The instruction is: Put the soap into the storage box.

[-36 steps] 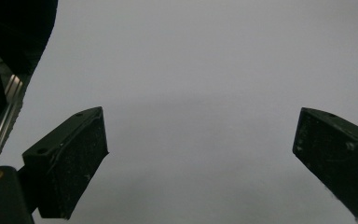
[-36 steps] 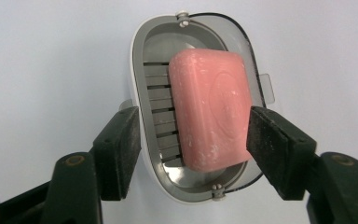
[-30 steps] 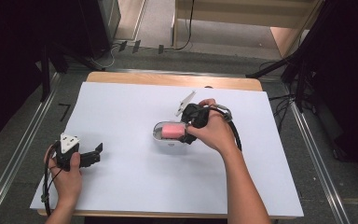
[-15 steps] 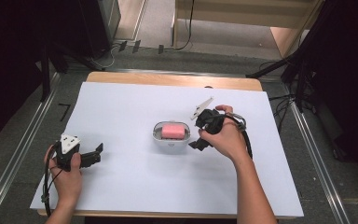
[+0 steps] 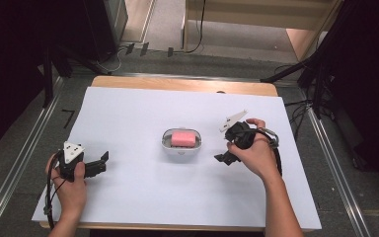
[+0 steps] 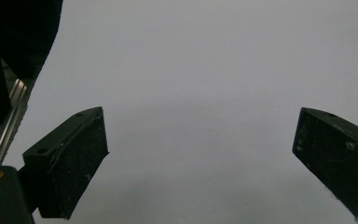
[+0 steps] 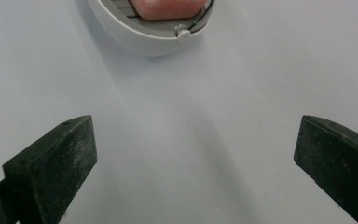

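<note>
A white soap dish (image 5: 166, 143) with a pink bar of soap (image 5: 181, 138) in it sits at the middle of the white table. My right gripper (image 5: 225, 155) is to the right of the dish, apart from it and open. In the right gripper view the jaws of that gripper (image 7: 193, 163) stand wide with bare table between them, and the dish (image 7: 140, 42) and soap (image 7: 168, 7) lie ahead. My left gripper (image 5: 100, 163) rests near the table's left edge, open. Its jaws (image 6: 200, 163) frame bare white surface.
The white sheet (image 5: 143, 197) covers nearly the whole table, with a strip of wood (image 5: 177, 84) at the far edge. Metal floor rails (image 5: 24, 163) run along both sides. Dark stands and cables stand beyond the table.
My right gripper has drawn back to the right from the soap dish, which stays in place with the soap in it. The left gripper has not moved.
</note>
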The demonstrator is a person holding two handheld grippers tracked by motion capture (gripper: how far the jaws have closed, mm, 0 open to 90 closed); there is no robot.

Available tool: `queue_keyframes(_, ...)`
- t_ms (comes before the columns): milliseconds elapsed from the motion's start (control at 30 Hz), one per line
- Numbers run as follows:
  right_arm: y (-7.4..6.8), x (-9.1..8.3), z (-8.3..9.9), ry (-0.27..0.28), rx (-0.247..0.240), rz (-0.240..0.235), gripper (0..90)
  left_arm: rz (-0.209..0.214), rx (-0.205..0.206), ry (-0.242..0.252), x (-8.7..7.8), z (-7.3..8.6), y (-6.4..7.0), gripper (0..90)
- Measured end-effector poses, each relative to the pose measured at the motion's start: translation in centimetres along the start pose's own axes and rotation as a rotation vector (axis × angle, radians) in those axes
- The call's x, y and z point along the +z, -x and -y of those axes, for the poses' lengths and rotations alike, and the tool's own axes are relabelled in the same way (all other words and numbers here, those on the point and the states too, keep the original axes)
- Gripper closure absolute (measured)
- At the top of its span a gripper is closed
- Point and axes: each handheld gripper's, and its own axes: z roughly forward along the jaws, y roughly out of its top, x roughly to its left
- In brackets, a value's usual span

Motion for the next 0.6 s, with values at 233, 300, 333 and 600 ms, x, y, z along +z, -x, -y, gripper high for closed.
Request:
queue_keyframes(233, 0.3, -0.6, 2.5, 0.020, 0.037, 0.020, 0.0, -0.002, -0.004, -0.003, 0.0, 0.0, 0.0, 3.6)
queue_keyframes(300, 0.4, -0.7, 3.2, 0.021, 0.046, 0.024, 0.0, -0.003, -0.004, 0.000, 0.1, 0.0, 0.0, 3.6)
queue_keyframes(333, 0.4, -0.8, 3.5, 0.022, 0.054, 0.022, 0.0, -0.003, -0.004, 0.000, 0.1, 0.0, 0.0, 3.6)
queue_keyframes(600, 0.7, -1.0, 5.9, 0.046, 0.089, 0.035, 0.0, -0.003, -0.003, 0.001, 0.1, 0.0, 0.0, 3.6)
